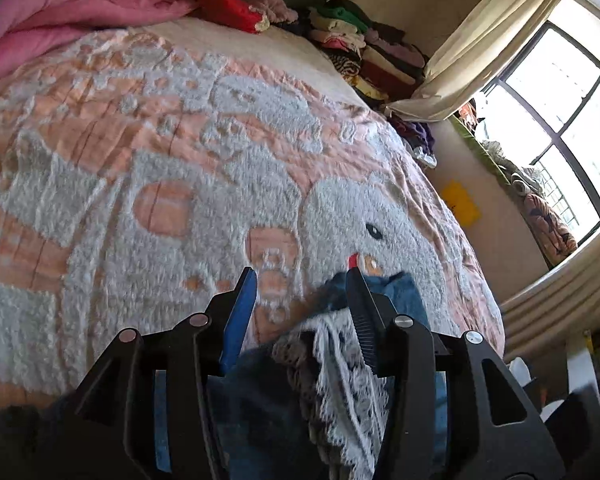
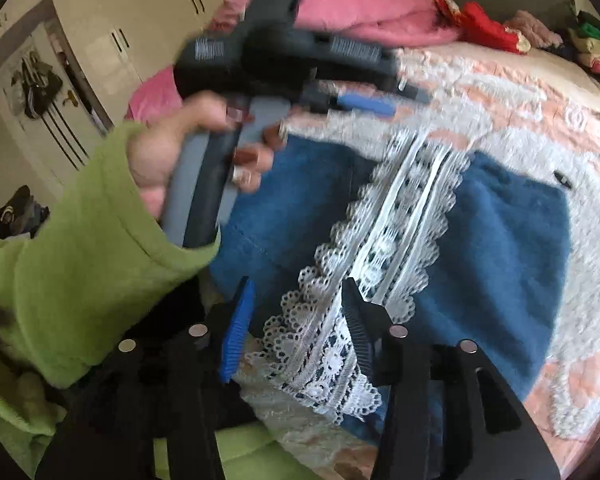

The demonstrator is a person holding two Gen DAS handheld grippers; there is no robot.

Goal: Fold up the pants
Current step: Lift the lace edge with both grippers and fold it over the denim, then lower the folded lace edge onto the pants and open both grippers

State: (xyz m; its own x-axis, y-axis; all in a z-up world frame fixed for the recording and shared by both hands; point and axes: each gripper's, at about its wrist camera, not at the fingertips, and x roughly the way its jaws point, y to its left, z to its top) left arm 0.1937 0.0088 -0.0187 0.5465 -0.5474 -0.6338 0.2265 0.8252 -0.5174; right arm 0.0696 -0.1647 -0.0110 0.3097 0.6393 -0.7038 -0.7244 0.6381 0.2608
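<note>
Blue denim pants (image 2: 512, 240) with a white lace strip (image 2: 400, 220) lie folded on the pink-and-white bedspread (image 2: 500, 92). My right gripper (image 2: 298, 300) hovers over their near end, jaws open, lace beneath the gap and no pad pressing on it. A hand (image 2: 188, 148) in a green sleeve (image 2: 100, 240) holds my left gripper (image 2: 396, 100) at the pants' far left edge. In the left wrist view the left gripper (image 1: 302, 284) is open over the pants (image 1: 404, 292). The lace (image 1: 340, 360) bunches against the black right finger (image 1: 360, 300), ungripped.
A pink duvet (image 1: 80, 4) is heaped at the head of the bed. A stack of folded clothes (image 1: 360, 48) lines the far side, by a cream curtain (image 1: 480, 48) and a bright window (image 1: 560, 100). Wardrobe doors (image 2: 112, 52) stand left of the bed.
</note>
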